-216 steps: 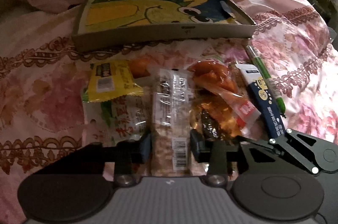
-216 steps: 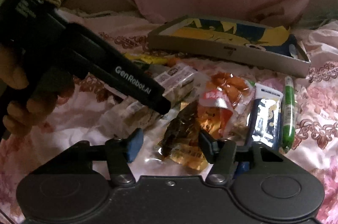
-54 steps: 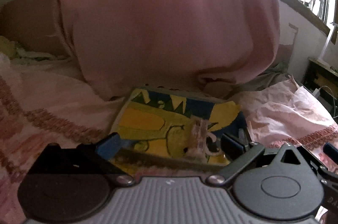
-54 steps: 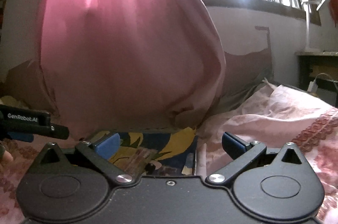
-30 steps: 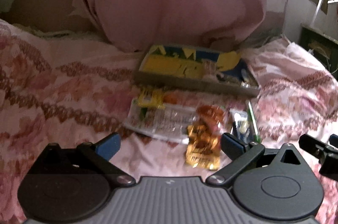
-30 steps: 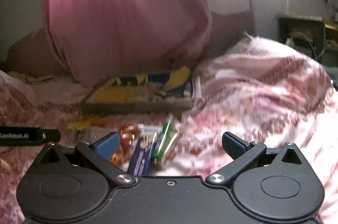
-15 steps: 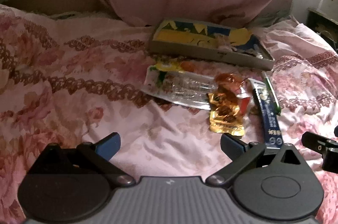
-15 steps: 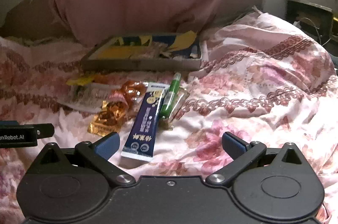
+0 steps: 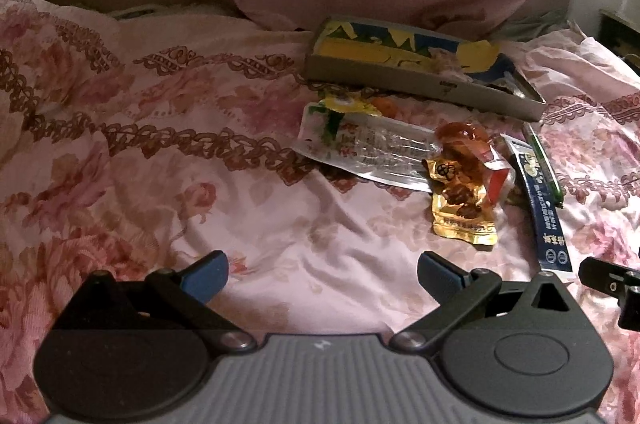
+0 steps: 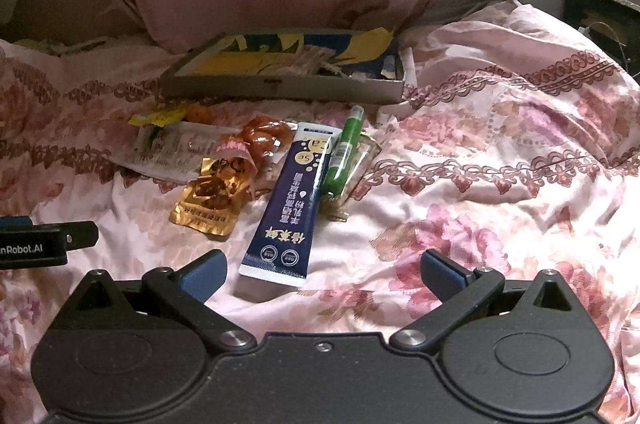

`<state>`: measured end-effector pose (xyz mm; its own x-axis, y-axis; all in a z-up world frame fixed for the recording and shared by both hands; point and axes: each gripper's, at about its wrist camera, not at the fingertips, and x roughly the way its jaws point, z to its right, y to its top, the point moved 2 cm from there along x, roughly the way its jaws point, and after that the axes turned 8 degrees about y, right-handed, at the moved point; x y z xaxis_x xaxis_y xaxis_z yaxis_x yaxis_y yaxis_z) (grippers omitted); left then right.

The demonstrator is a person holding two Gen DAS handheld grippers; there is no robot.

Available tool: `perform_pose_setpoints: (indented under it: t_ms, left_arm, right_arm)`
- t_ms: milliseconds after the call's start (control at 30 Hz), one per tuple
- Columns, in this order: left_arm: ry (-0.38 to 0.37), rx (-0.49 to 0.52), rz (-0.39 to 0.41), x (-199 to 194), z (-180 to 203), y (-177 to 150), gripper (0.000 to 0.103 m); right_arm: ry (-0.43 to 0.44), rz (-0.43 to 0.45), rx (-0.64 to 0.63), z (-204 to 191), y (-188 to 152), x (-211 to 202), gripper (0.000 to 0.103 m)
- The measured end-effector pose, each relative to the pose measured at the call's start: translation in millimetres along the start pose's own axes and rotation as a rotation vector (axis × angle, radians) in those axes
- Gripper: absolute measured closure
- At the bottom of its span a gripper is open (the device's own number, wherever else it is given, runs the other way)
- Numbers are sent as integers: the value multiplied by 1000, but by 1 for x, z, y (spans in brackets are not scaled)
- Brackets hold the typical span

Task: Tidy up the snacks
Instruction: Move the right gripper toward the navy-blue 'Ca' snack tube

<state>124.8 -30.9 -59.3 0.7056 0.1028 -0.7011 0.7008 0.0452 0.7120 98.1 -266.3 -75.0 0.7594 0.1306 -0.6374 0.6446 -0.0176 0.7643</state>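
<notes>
Both the left gripper (image 9: pixel 322 270) and right gripper (image 10: pixel 324 270) hover spread wide and empty over the floral bedspread (image 9: pixel 160 152), near the snack packets (image 10: pixel 208 200)

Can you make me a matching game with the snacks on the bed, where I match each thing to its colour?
Things:
1. long flat packet
2. thin stick
3. crinkly pouch
4. shallow box

Colours:
A. green
B. grey sides, yellow and blue picture inside
C. dark blue
D. gold

Pairs: 1-C, 2-A, 3-D, 4-B
</notes>
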Motion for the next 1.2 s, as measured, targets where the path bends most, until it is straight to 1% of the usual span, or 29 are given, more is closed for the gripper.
perform_pose_setpoints:
  t_ms: [433,733,1000,1200]
  left_arm:
    - [11,-2,-7,4,-3,1,0]
    - [19,22,-2,8,0,8,0]
    - [21,59,14,15,7,20,0]
    - [28,114,33,20,18,32,0]
  right_arm:
    - [8,-19,-23,-5,-1,6,1]
    - [10,-26,-41,-9,0,12,1]
    - [12,-27,-72,-13,1,20,1]
    - [12,-29,-81,-10,4,28,1]
